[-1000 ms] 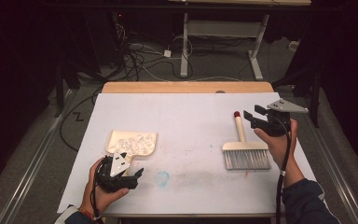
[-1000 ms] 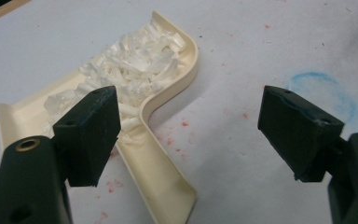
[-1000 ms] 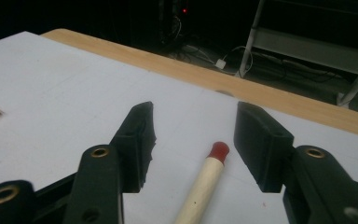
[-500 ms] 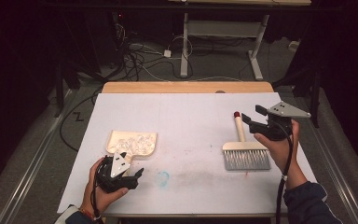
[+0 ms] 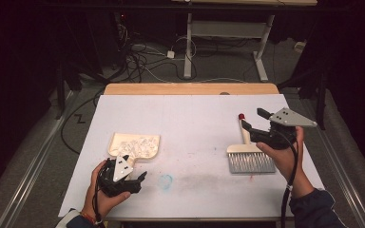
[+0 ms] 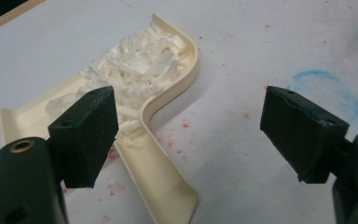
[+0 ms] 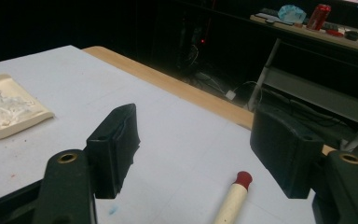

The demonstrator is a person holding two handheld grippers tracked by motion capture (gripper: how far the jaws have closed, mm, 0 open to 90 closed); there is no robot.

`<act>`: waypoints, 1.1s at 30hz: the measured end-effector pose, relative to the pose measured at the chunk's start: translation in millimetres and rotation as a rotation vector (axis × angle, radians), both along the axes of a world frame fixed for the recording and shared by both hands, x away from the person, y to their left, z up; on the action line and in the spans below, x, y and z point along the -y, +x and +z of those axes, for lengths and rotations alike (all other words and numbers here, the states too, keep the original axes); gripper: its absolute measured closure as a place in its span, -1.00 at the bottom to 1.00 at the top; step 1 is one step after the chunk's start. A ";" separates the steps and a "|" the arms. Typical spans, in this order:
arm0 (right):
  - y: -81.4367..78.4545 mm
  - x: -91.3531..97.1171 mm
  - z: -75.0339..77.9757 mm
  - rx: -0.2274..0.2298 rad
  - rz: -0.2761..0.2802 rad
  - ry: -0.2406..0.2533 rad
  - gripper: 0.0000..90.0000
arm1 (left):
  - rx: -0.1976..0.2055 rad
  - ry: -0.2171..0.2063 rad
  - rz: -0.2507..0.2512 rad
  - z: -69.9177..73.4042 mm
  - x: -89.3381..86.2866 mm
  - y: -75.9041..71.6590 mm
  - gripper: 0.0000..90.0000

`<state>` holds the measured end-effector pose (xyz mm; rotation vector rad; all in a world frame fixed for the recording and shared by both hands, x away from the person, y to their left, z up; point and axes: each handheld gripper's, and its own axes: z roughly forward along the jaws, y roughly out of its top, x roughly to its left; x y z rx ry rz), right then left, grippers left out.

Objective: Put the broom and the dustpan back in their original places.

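Cream dustpan [image 5: 134, 145], heaped with white shreds [image 6: 135, 70], flat on white table [image 5: 190, 123], just ahead of left gripper [image 5: 140, 179]; handle runs back between wide-open, empty jaws. Brush [image 5: 249, 159], bristles toward person, lying just left of and below right gripper [image 5: 253, 121]; red-tipped handle [image 7: 235, 196] under the gap. Right jaws wide apart, just been opening, gripping nothing. Blue chalk ring [image 5: 165, 180] right of left gripper.

Cream dustpan [image 6: 168, 154] with white scraps [image 6: 130, 70]
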<state>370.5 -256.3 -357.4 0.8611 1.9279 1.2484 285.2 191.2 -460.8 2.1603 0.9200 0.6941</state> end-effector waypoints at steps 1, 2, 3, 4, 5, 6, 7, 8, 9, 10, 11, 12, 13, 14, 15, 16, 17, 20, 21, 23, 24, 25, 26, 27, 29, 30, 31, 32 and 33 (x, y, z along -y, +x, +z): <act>-2.7 -0.6 0.6 0.005 0.012 -0.008 -0.27 | 0.003 0.001 0.003 0.3 0.2 -0.1 -0.60; -5.0 -0.9 1.2 0.006 0.025 -0.012 -0.27 | 0.002 -0.006 0.001 0.4 0.1 -0.3 -0.60; -7.3 -0.9 1.9 0.011 0.030 -0.015 -0.27 | 0.002 -0.006 -0.003 0.6 0.0 -0.5 -0.60; -8.9 -0.6 2.4 0.015 0.031 -0.015 -0.27 | 0.005 -0.001 -0.002 0.8 0.3 -0.9 -0.60; -11.1 -0.1 3.1 0.016 0.033 -0.011 -0.27 | 0.006 0.002 -0.004 1.0 0.4 -1.1 -0.60; -13.0 0.8 3.8 0.021 0.036 -0.012 -0.28 | 0.006 0.001 -0.008 1.0 0.4 -1.3 -0.60; -15.9 1.6 4.6 0.027 0.036 -0.014 -0.28 | 0.008 0.004 -0.005 1.0 0.6 -1.6 -0.60; -17.5 2.1 5.0 0.030 0.039 -0.012 -0.28 | 0.008 0.005 -0.005 1.0 0.6 -1.7 -0.60; -18.7 2.7 5.2 0.029 0.043 -0.014 -0.28 | 0.005 0.005 -0.008 1.0 0.7 -1.8 -0.60; -20.4 3.2 5.6 0.031 0.045 -0.016 -0.28 | 0.006 0.011 -0.008 1.1 1.0 -2.0 -0.60; -22.4 3.9 5.8 0.037 0.044 -0.019 -0.28 | 0.010 0.009 -0.009 1.2 1.3 -2.2 -0.60; -23.6 4.4 6.0 0.038 0.047 -0.020 -0.28 | 0.010 0.008 -0.011 1.6 1.4 -2.1 -0.60; -24.3 4.9 6.2 0.037 0.053 -0.018 -0.28 | 0.010 0.007 -0.011 1.9 1.6 -2.0 -0.60; -25.5 5.4 6.5 0.038 0.057 -0.018 -0.28 | 0.012 0.008 -0.010 1.9 1.8 -2.0 -0.60; -26.2 5.4 6.6 0.039 0.055 -0.018 -0.29 | 0.012 0.008 -0.013 1.7 1.9 -2.0 -0.60; -26.8 5.3 6.7 0.039 0.057 -0.018 -0.29 | 0.010 0.007 -0.015 1.5 1.9 -1.8 -0.60; -27.1 5.2 6.9 0.040 0.062 -0.016 -0.30 | 0.009 0.011 -0.013 1.4 2.1 -1.7 -0.60; -29.2 2.9 7.4 0.045 0.073 -0.019 -0.30 | 0.025 0.015 -0.022 1.5 2.0 -1.3 -0.60; -29.8 2.4 7.6 0.047 0.077 -0.020 -0.31 | 0.026 0.017 -0.020 1.7 1.9 -1.4 -0.60; -31.6 0.7 8.4 0.055 0.077 -0.021 -0.32 | 0.012 0.008 -0.015 1.7 1.7 -1.9 -0.60; -32.8 -0.3 8.9 0.055 0.081 -0.022 -0.33 | 0.015 0.008 -0.015 1.5 1.8 -2.0 -0.60; -33.8 -1.2 9.2 0.056 0.084 -0.023 -0.34 | 0.014 0.007 -0.017 1.4 1.7 -2.2 -0.60; -34.9 -1.9 9.2 0.058 0.081 -0.026 -0.35 | 0.013 0.008 -0.018 1.3 1.8 -2.2 -0.60; -36.2 -2.5 8.8 0.062 0.086 -0.030 -0.37 | 0.015 0.013 -0.018 1.3 2.0 -2.4 -0.60; -39.3 -3.6 7.7 0.057 0.099 -0.039 -0.38 | 0.015 0.012 -0.018 1.3 2.1 -2.4 -0.60; -41.0 -3.9 7.2 0.061 0.099 -0.044 -0.39 | 0.016 0.014 -0.015 1.4 2.2 -2.5 -0.60; -43.1 -4.1 6.7 0.064 0.099 -0.048 -0.38 | 0.015 0.009 -0.018 1.3 2.2 -2.5 -0.60; -44.7 -4.3 6.5 0.063 0.102 -0.051 -0.40 | 0.025 0.016 -0.025 1.7 2.1 -2.0 -0.60; -46.4 -4.6 6.1 0.064 0.103 -0.062 -0.40 | 0.028 0.021 -0.024 1.9 2.3 -2.1 -0.60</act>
